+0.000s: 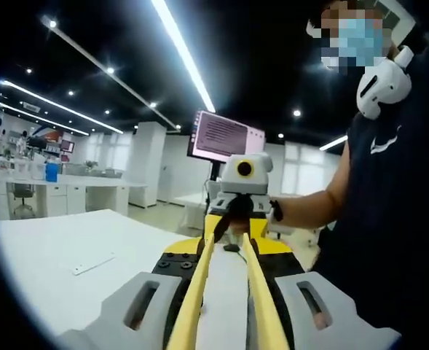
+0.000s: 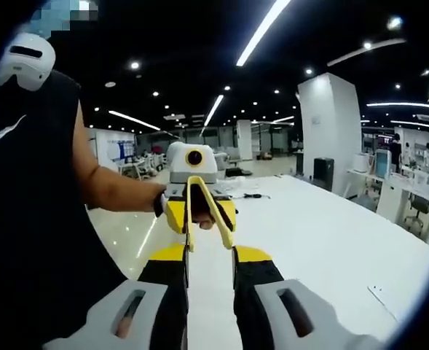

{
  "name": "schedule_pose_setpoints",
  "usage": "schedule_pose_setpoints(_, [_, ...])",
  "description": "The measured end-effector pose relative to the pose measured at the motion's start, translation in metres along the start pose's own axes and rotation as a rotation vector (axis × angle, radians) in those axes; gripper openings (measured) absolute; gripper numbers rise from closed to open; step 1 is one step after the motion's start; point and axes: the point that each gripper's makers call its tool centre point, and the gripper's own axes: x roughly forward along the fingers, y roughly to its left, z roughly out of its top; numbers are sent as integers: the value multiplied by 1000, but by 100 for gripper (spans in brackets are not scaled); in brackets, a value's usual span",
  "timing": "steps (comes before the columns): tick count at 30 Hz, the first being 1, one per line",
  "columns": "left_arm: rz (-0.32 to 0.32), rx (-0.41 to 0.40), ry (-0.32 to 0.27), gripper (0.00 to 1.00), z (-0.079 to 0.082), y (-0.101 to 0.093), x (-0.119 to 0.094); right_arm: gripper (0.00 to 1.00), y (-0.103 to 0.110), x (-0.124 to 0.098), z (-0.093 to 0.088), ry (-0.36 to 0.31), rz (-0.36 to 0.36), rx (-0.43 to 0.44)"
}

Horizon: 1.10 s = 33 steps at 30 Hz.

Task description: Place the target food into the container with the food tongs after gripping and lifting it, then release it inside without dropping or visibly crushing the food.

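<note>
1. Writing: a monitor [image 1: 225,137], seen beyond the far end of the yellow food tongs [image 1: 199,284] in the left gripper view, shows lines of dark text on a pale pink-white screen, too small to read. The person's black sleeveless top [image 1: 389,219], beside the tongs, bears a white swoosh-shaped logo [image 1: 385,142].
2. The tongs are two long, flat, smooth yellow arms. In the left gripper view they run forward side by side from the bottom edge. In the right gripper view they form a narrow V, with the joined end by the far claw and the open tips toward the camera.
3. The left claw [image 1: 225,248] grips the tongs. Its black, yellow-tipped jaws stand well parted, one along the outside of each arm, above the white surface [image 1: 54,255].
4. The right claw [image 2: 212,253] faces the tongs' tips, its jaws spread apart with nothing between them.
5. A person's hand [image 2: 199,215] sits at the tongs between their arms.
6. A thin, flat white strip [image 1: 94,264] lies on the smooth matte surface, off to one side of the tongs.
</note>
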Motion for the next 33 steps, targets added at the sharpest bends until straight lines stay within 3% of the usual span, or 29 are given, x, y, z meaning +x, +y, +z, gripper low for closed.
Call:
schedule_pose_setpoints(4, [-7, -17, 3, 23, 1, -2, 2, 28, 1, -1, 4, -31, 0, 13])
schedule_pose_setpoints(8, [-15, -30, -2, 22, 1, -8, 13, 23, 4, -2, 4, -41, 9, 5])
schedule_pose_setpoints(14, [34, -27, -4, 21, -3, -17, 39, 19, 4, -32, 7, -41, 42, -13])
schedule_pose_setpoints(16, [48, -29, -1, 21, -2, -19, 46, 18, 4, -39, 4, -12, 71, -19])
schedule_pose_setpoints(21, [73, -13, -35, 22, -3, -9, 56, 18, -4, -46, 4, 7, 70, -28])
schedule_pose_setpoints(23, [60, 5, -33, 22, -6, -3, 52, 18, -7, -41, 0, 23, 46, -51])
schedule_pose_setpoints(27, [55, -1, -33, 22, -5, 8, 38, 18, -15, -25, -3, -10, -8, -6])
schedule_pose_setpoints(33, [50, 2, -28, 22, -10, 4, 26, 19, -8, -12, -7, 6, -3, -18])
